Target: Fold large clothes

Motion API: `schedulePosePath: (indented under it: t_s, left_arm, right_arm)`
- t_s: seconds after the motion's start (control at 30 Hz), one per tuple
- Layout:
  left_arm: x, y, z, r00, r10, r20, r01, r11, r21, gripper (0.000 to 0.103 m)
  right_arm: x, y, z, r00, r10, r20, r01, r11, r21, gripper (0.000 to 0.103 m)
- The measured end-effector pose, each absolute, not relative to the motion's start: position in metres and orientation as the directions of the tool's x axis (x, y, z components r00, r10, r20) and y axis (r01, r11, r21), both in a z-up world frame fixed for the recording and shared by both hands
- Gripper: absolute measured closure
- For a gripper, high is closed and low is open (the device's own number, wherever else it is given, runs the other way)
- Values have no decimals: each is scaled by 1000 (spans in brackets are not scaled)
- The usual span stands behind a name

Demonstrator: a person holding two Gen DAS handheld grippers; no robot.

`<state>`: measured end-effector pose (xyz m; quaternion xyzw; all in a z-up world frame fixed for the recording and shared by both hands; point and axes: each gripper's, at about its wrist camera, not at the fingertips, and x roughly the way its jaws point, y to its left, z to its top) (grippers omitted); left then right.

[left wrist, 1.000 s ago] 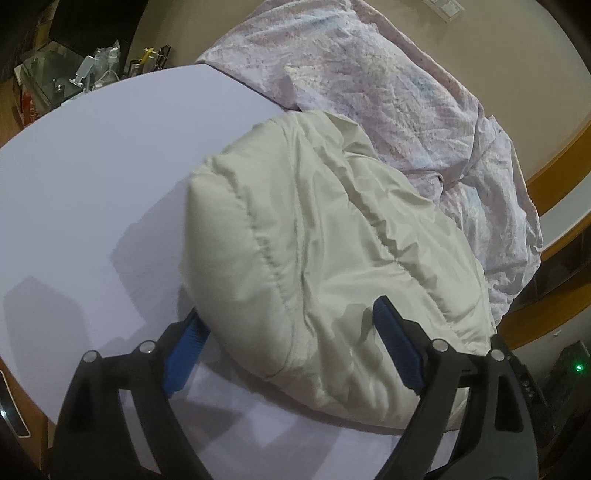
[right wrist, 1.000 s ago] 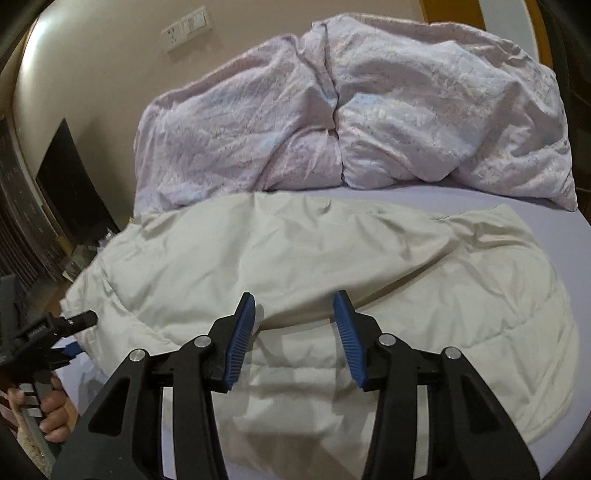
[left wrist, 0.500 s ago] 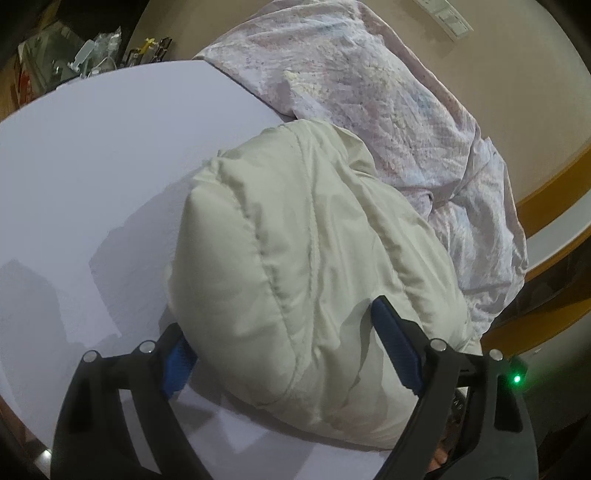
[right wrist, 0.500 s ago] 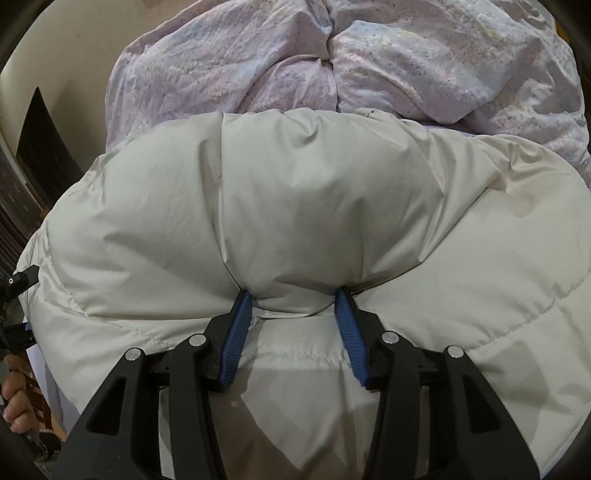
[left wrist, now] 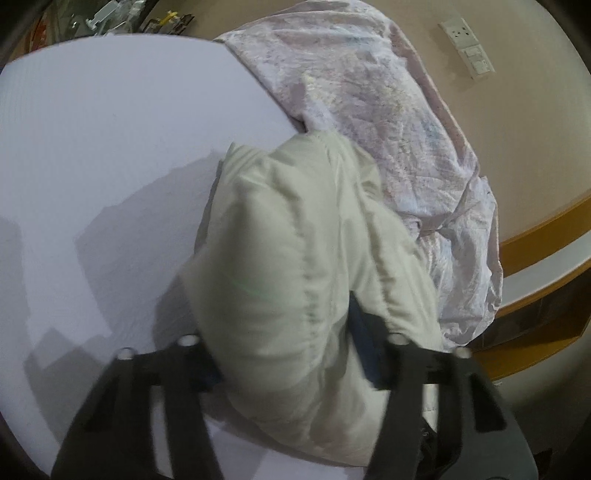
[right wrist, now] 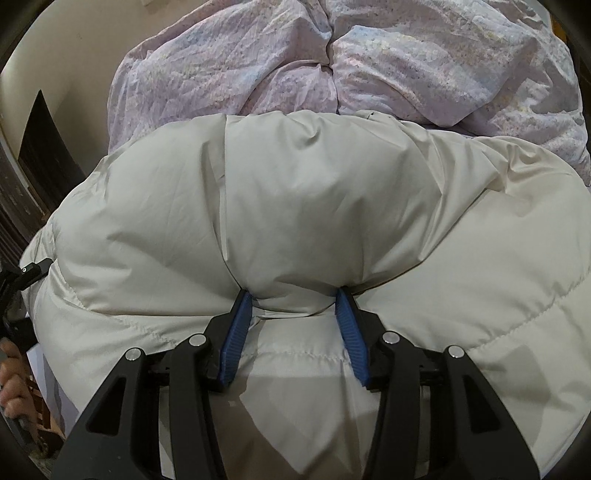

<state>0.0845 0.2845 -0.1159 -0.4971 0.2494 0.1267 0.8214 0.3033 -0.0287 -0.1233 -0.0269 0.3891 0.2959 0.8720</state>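
Observation:
A cream padded jacket point(left wrist: 295, 258) lies on the pale lavender surface point(left wrist: 110, 147). In the left wrist view its rounded end bulges up between the jaws of my left gripper point(left wrist: 284, 332). Those jaws are closing and the blue pads dig into the padding on both sides; the picture is blurred. In the right wrist view the jacket point(right wrist: 295, 192) fills most of the frame. My right gripper point(right wrist: 292, 295) is shut on a thick fold of it, which puffs out above the pads. The left gripper's body point(right wrist: 22, 273) and the hand point(right wrist: 14, 384) holding it show at the left edge.
A crumpled pink-lavender quilt point(left wrist: 388, 110) is heaped behind the jacket against the beige wall, also the quilt point(right wrist: 332, 55) in the right view. Wall sockets point(left wrist: 467, 48) sit above it. A wooden ledge point(left wrist: 546, 236) runs at the right. Small clutter point(left wrist: 110, 14) lies beyond the surface's far edge.
The left jaws have closed in from wide apart onto the jacket's end, bunching it taller. The right gripper came down onto the jacket and a fold now bulges between its pads.

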Motion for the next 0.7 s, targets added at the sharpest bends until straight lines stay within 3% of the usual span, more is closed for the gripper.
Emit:
schedulePosePath:
  t_s: [0.03, 0.13, 0.43, 0.7]
  left_arm:
    - [85, 285, -111, 846, -42, -531, -448, 482, -752, 65]
    - [90, 281, -91, 853, -47, -520, -423, 520, -742, 70]
    - [115, 233, -14, 901, -70, -427, -265, 691, -673, 73]
    - [145, 168, 28, 918, -165, -360, -99, 784, -613, 73]
  right_arm:
    - [303, -28, -123, 522, 495, -694, -536, 824, 184, 54]
    - [303, -28, -124, 524, 496, -693, -536, 824, 185, 54]
    - [304, -29, -124, 522, 500, -691, -535, 823, 192, 54]
    - [305, -32, -126, 516, 519, -682, -535, 817, 217, 54]
